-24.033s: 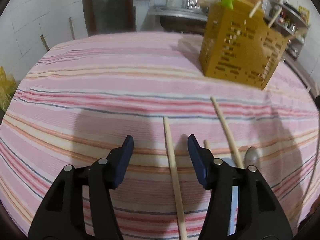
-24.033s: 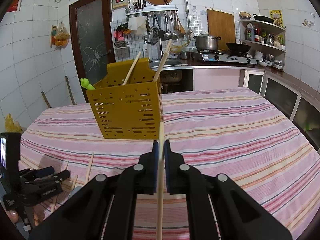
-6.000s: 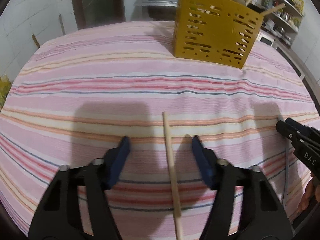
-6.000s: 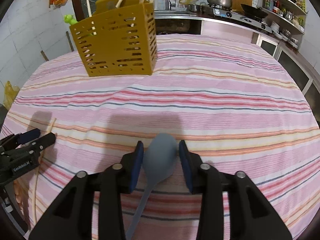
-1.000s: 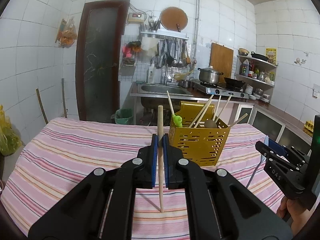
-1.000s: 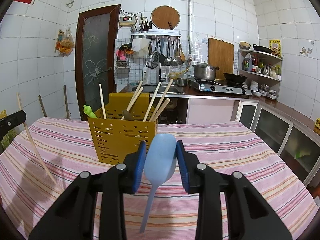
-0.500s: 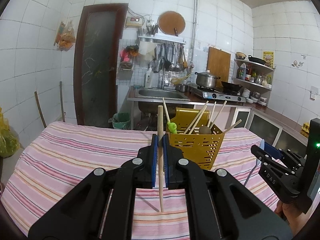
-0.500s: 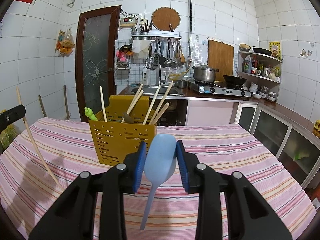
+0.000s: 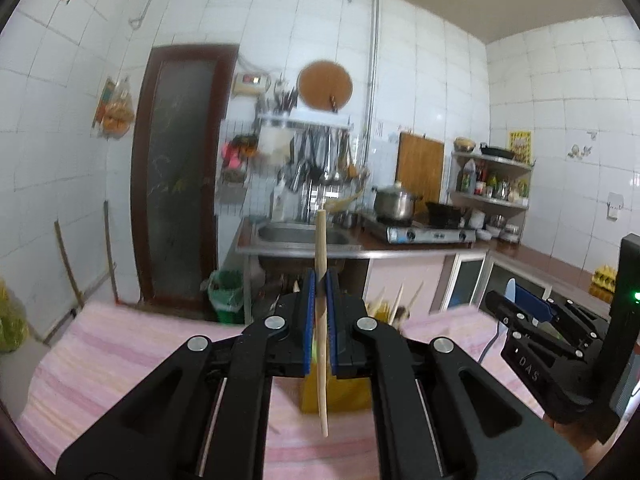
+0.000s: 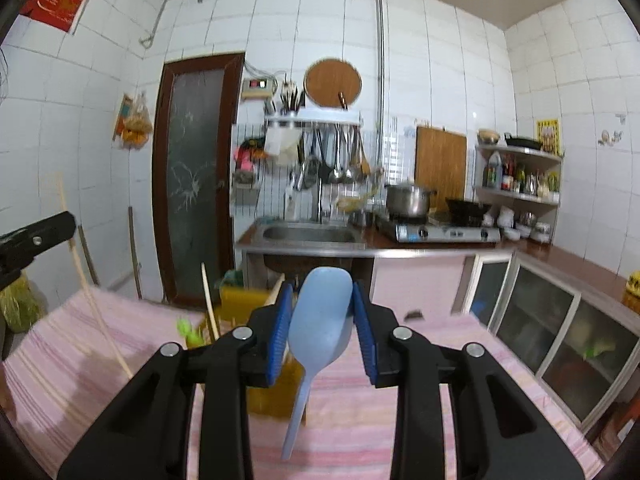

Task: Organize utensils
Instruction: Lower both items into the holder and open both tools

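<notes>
My left gripper [image 9: 319, 280] is shut on a wooden chopstick [image 9: 321, 248] that stands upright between its blue pads, high above the table. The yellow slotted utensil holder [image 9: 336, 398] sits just behind and below it, mostly hidden by the jaws. My right gripper [image 10: 322, 300] is shut on the bowl of a light blue plastic spoon [image 10: 322, 324], handle hanging down. The holder [image 10: 276, 392] shows below it, with several chopsticks and a green piece inside. The left gripper [image 10: 38, 236] with its chopstick [image 10: 86, 280] shows at the far left. The right gripper [image 9: 520, 320] shows at the right.
The table wears a pink striped cloth [image 10: 420, 420]. Behind it stand a steel sink [image 10: 308, 236], a gas stove with a pot [image 10: 408, 200], hanging kitchen tools, a dark door [image 10: 192, 184] and shelves [image 10: 516, 196] on the right wall.
Both grippers have risen and moved towards the holder, which now sits low and close under them. The chopstick and spoon stay gripped.
</notes>
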Tool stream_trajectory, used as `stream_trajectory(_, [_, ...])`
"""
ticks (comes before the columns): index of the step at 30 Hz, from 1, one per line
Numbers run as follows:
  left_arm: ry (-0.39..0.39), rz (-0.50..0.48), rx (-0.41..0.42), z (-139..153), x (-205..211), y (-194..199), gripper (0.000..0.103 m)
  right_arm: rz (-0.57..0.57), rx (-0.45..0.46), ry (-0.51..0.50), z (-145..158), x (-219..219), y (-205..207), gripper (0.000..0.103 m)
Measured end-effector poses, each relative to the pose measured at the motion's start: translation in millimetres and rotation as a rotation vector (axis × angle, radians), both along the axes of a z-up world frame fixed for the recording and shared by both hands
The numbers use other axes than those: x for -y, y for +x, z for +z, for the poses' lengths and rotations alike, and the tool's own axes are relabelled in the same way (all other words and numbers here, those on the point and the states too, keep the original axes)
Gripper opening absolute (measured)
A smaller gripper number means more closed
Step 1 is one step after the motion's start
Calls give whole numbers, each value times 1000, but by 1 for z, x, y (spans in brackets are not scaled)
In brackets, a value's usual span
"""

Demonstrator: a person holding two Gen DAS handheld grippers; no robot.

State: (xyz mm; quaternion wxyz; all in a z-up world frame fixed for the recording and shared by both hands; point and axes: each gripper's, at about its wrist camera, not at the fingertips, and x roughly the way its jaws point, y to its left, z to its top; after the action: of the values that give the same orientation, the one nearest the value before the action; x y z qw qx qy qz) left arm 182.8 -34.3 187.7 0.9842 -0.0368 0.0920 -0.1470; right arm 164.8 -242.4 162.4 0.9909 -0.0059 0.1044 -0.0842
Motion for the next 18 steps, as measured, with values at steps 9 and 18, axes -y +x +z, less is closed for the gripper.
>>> stream_trajectory(9, [-1,28,51,33,31,74,4,-6,60,3,45,15,60,31])
stream_trajectory(18, [32,45,-10,-12,49,149,4,-12,9,6,3,24,123,31])
